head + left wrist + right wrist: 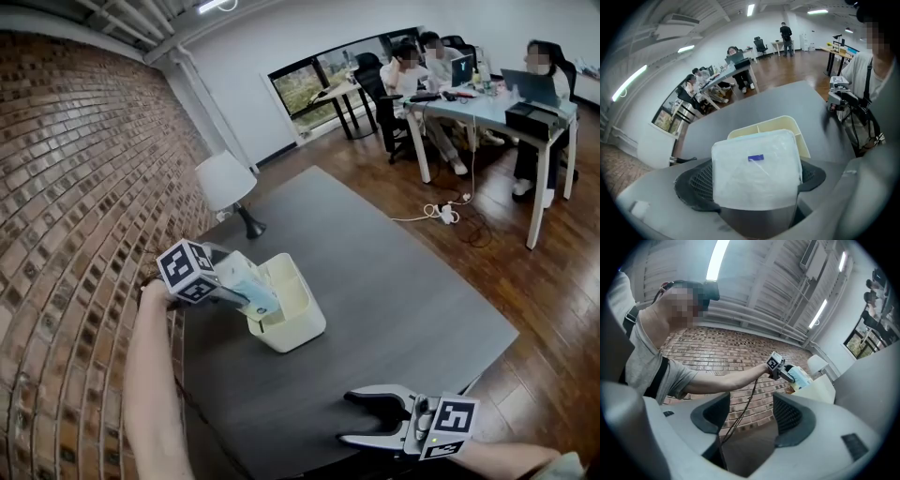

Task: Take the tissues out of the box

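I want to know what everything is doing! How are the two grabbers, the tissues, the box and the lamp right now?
left gripper: shut on the tissue pack, held over the box.
tissue pack: clamped, raised at the box's top.
box: upright on the table, top open.
right gripper: open, nothing between its jaws.
lamp: upright, looks unlit.
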Motion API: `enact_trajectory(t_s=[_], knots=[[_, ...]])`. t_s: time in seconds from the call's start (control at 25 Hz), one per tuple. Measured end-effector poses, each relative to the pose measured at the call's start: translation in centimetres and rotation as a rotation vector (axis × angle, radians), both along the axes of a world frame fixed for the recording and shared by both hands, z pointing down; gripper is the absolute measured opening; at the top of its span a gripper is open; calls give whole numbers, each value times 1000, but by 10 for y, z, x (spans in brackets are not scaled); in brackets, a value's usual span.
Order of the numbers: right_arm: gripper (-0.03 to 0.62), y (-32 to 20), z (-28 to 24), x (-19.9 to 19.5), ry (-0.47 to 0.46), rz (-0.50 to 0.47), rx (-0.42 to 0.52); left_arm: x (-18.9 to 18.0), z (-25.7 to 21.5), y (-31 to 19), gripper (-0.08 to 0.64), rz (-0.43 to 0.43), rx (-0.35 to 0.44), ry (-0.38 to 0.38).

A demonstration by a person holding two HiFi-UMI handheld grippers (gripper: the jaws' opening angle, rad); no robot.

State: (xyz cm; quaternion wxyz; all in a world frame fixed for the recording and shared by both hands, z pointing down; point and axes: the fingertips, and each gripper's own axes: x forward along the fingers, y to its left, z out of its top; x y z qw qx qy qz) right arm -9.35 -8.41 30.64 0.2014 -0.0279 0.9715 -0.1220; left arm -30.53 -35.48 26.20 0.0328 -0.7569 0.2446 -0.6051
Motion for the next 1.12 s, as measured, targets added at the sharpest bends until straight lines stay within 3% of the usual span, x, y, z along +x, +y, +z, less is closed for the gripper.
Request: enact_trajectory(t_s=[0.12,0.32,0.48,0.68,0.84,0.92,1.12], knots=[[301,-3,3,-1,5,14,-1,2,-49,22,485,17,138,142],[301,-8,4,2,-4,26,-29,27,-120,91,485,80,369,606],[299,-6,3,5,-10,20,-45,57,-133,163,485,104,493,976],[299,-8,9,1,-14,21,-32,86,-87,253,485,80,487,1574],[299,-5,-3,-2,-7,13,-26,110,-35,300,485,65,441,1804],[299,-10,-12,-5,-23,26,-18,117,-27,312,485,102,386,1967],[299,0,-7,-3,9,25,-32,113,2,339,485,79,299,2280]])
